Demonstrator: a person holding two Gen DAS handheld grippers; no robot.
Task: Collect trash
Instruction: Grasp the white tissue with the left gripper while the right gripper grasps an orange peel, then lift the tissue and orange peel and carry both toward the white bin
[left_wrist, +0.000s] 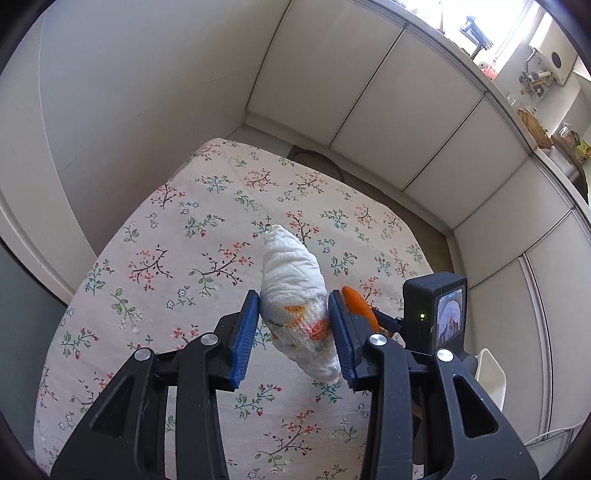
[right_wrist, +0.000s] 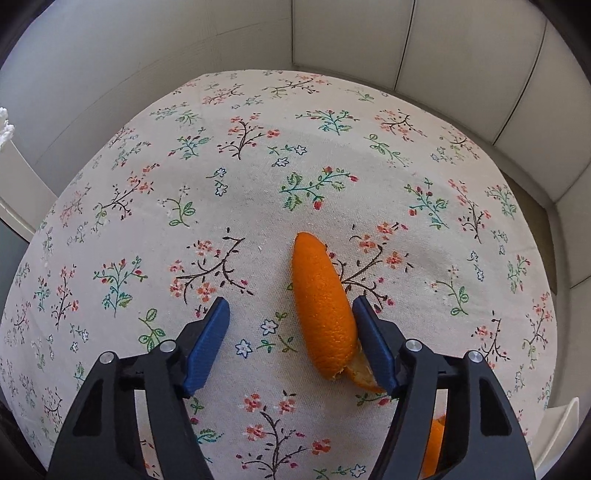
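Our left claw is clenched on a crumpled white tissue wad stained orange low down; both blue pads press its sides, and it hangs clear above the bench. Just right of that claw we see the tip of the orange peel, and beyond it the camera block of the other tool.

Our right claw stands released, its pads spread to either side of the orange peel. The peel lies on the floral cloth, long and curved, close against the right pad, perhaps touching; a wide gap of cloth separates it from the left pad. A second scrap of peel shows low behind the right finger.

Outward, the cloth lies flat and bare around the peel on all sides. From the left wrist view the bench's far corner sits near the white wall and the cabinet doors, with a strip of floor between. To the right, the bench edge runs beside more cabinet doors, and a white chair edge stands close by the near right corner.
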